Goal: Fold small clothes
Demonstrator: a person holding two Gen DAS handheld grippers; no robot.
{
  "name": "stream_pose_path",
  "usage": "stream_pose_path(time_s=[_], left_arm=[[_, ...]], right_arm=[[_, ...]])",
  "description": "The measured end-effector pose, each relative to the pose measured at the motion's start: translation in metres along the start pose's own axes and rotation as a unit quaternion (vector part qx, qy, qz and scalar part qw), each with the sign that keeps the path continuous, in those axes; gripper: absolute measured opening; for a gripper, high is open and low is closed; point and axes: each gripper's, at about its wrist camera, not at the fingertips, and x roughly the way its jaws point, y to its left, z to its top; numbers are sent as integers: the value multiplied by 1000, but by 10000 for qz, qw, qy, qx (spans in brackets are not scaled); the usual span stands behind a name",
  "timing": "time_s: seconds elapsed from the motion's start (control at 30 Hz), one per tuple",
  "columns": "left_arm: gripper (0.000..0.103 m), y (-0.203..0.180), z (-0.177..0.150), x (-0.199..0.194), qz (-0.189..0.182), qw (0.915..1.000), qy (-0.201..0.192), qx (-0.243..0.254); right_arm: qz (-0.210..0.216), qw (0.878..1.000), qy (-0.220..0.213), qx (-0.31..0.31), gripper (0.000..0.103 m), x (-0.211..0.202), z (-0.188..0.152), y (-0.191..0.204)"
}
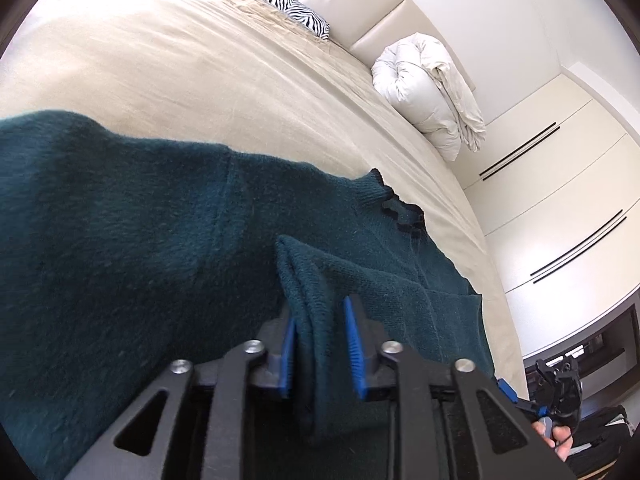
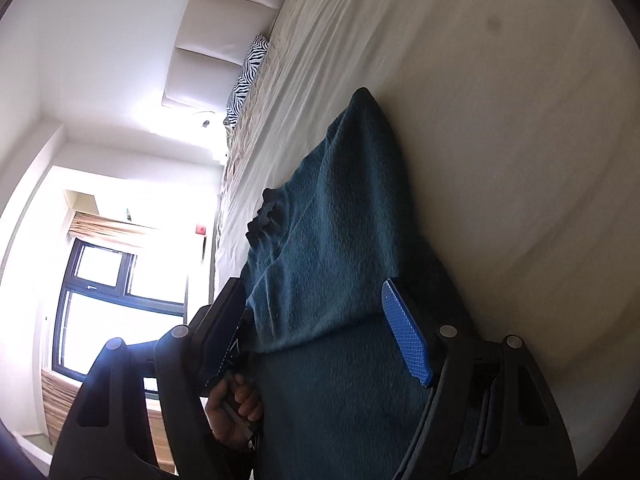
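Where the blue pads (image 1: 289,354) of the left gripper (image 1: 322,354) stand close together, a thick fold of the dark green sweater (image 1: 160,240) is bunched between them, so that gripper has the knit pinched, though the right-hand pad appears to stand a little off the cloth. The folded edge rises straight ahead of its fingertips, and the rest of the garment spreads to the left of it and ahead, its dark ruffled collar (image 1: 400,208) lying further forward and to the right. Low at the right edge of this view the other gripper shows, with part of a hand below it.

The right gripper (image 2: 316,332) stands with its jaws wide apart, the sweater (image 2: 340,220) running between them and on ahead; whether either pad presses the cloth cannot be told. A hand (image 2: 236,412) shows below its left finger. The collar (image 2: 266,220) sits ahead and to the left of this gripper.

Under the garment lies the beige bed sheet (image 1: 180,80), which stretches away beyond both grippers. Further off, a zebra-striped pillow (image 1: 284,4) lies near the padded headboard (image 1: 360,4), and a rolled white duvet (image 1: 424,88) rests ahead and right of the left gripper. White wardrobe doors (image 1: 560,208) stand at the far right, and from the right wrist a bright window (image 2: 104,300) lies far to the left.
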Motion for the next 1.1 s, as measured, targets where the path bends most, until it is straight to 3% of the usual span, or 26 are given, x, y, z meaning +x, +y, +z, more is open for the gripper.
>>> stream_pose_path(time_s=[0.03,0.13,0.2,0.27,0.33,0.43,0.5,0.57,0.77,0.87,0.93,0.97,1.03,1.1], left_arm=[[66,-1,-3,-17,13,9999,-158,-30],[85,13,-14,-84,-141,9957,-837,-384],[88,40,-24,-131,-100,9876,-1315,-852],[88,79,-34,-174,-17,9741,-1727,-1456],[87,126,-47,-213,19,9526,-2101,-2201],[76,191,-67,-257,-20,9109,-2517,-3269],[74,224,-79,-279,-115,8826,-2771,-3795],[74,244,-83,-289,-242,8647,-2947,-4061],[74,275,-67,-286,-353,8389,-3227,-4370],[49,288,-57,-283,-257,8273,-3281,-4552],[14,303,-55,-280,-259,8200,-3239,-4712],[12,308,-55,-279,-274,8172,-3201,-4786],[11,306,-51,-281,-231,8207,-3182,-4741],[11,284,-40,-288,151,8403,-3215,-4363]], right_arm=[[-8,10000,-73,-49,72,-10,-11,4],[291,9995,-97,13,72,-27,-48,10],[348,9994,-66,6,72,-29,-73,15],[407,9992,-5,-11,72,-26,-99,22],[447,9989,136,22,72,-17,-123,27],[469,9983,340,-30,72,1,-150,40],[521,9975,481,-59,72,16,-161,50],[542,9969,560,-109,72,24,-172,61],[540,9960,667,-232,72,34,-193,86],[523,9962,643,-248,72,31,-197,91],[513,9965,608,-258,72,28,-198,92],[510,9966,588,-265,72,27,-199,93],[496,9967,570,-292,72,23,-198,91],[462,9968,560,-320,72,21,-198,88]])
